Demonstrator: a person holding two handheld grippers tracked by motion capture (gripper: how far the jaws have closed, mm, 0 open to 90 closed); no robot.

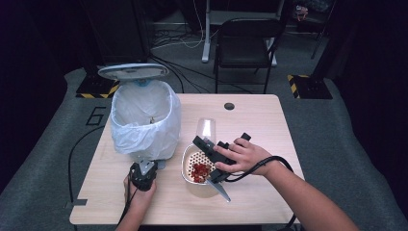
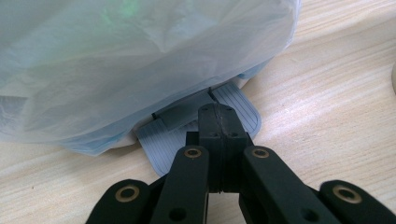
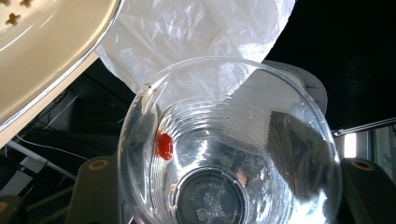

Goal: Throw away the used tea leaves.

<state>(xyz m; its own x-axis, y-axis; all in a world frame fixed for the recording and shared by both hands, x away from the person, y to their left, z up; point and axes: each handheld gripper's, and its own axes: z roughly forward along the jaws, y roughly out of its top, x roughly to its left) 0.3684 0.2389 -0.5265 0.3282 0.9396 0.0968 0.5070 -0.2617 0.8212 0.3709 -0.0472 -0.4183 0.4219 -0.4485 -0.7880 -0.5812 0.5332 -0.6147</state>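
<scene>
A bin lined with a white bag (image 1: 144, 118) stands on the left of the table with its lid (image 1: 133, 71) raised. My left gripper (image 1: 144, 166) is shut, and its tips (image 2: 219, 119) rest on the bin's grey pedal (image 2: 240, 109). My right gripper (image 1: 208, 143) is shut on a clear plastic cup (image 1: 206, 129), tipped mouth-down toward a cream colander bowl (image 1: 188, 153) that holds red pieces (image 1: 199, 169). In the right gripper view the cup (image 3: 280, 154) sits between the jaws of my right gripper (image 3: 229, 186), and one red piece (image 3: 164, 145) sticks to its inner wall.
A metal handle (image 1: 221, 190) pokes out from the colander toward the front edge. The colander rim (image 3: 56, 84) and the bag (image 3: 196, 32) lie close beyond the cup. A black chair (image 1: 245, 38) stands behind the table. The tabletop (image 1: 260, 125) has a cable hole (image 1: 229, 106) at the back.
</scene>
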